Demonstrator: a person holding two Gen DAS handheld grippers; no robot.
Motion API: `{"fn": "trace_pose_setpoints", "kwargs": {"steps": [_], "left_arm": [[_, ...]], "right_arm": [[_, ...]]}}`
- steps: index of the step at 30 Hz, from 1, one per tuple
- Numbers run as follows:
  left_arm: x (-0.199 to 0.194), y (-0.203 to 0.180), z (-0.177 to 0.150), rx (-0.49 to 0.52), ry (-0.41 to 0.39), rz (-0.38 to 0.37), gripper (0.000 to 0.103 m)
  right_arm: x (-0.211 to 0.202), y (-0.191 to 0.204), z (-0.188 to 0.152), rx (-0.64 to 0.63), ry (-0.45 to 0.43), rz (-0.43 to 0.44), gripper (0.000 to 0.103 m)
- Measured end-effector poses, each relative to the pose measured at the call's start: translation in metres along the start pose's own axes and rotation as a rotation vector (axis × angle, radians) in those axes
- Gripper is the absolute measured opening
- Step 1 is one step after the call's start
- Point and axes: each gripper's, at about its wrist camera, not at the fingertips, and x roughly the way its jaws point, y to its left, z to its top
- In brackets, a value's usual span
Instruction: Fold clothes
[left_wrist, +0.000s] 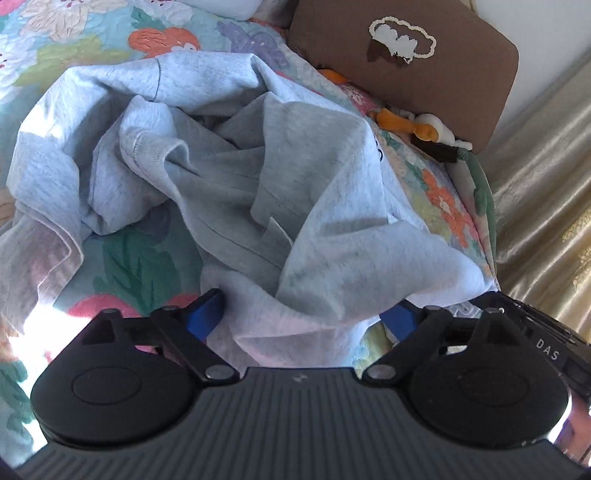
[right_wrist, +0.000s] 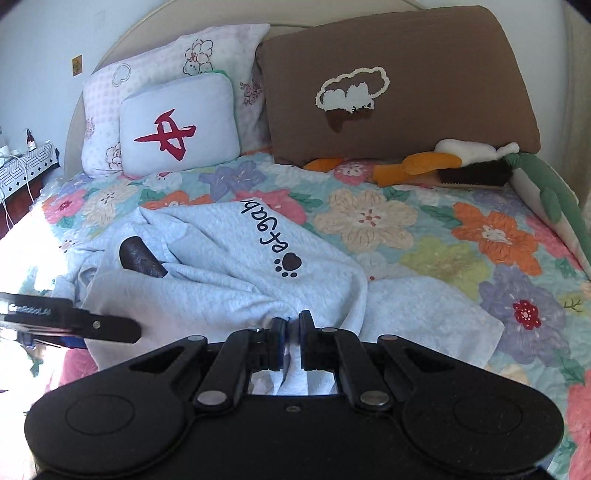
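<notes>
Here we see the crumpled light-grey sweatshirt (right_wrist: 229, 273), paw print at its 2 o'clock, on the floral quilt (right_wrist: 480, 236), our right gripper (right_wrist: 291, 326) pinching its hem, our left gripper (left_wrist: 306, 314) spread around a fold.

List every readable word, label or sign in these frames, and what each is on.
"DAS": right hand-held gripper's body, seen from the left wrist view.
Black lettering and paw print: grey sweatshirt, upside down, not surely readable.
Red character: pale blue cushion.
White lettering: left hand-held gripper, blurred.

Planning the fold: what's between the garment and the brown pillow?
Only bare floral quilt between the garment and brown pillow, in the right wrist view.
</notes>
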Motion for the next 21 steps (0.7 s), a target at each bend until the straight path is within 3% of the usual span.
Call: {"fn": "trace_pose_setpoints", "kwargs": {"steps": [2,6,8,13,15,17,21], "left_arm": [[-0.002,-0.006,-0.002,0.074,-0.008,0.039,0.012],[-0.039,-0.003,0.01,0.019,-0.167,0.029,0.009],[-0.069,-0.006,0.018,0.029,-0.272,0.048,0.009],[-0.157,-0.025,0.018,0.171,-0.511,0.097,0.007],[-0.184,-0.027,0.017,0.202,-0.565,0.125,0.006],[-0.206,-0.024,0.019,0.191,-0.567,0.092,0.006],[-0.204,0.001,0.014,0.082,-0.381,0.015,0.006]], "right_arm": [[0.0,0.003,-0.004,-0.014,0.018,0.018,0.007],[-0.003,0.014,-0.005,-0.072,0.042,0.083,0.007],[-0.011,0.016,-0.001,-0.06,0.029,0.19,0.007],[-0.033,0.026,0.012,-0.053,-0.021,0.407,0.008],[-0.043,0.03,0.015,-0.053,-0.039,0.519,0.008],[-0.046,0.037,0.011,-0.081,-0.012,0.55,0.008],[-0.032,0.044,-0.011,-0.127,0.105,0.478,0.008]]}}
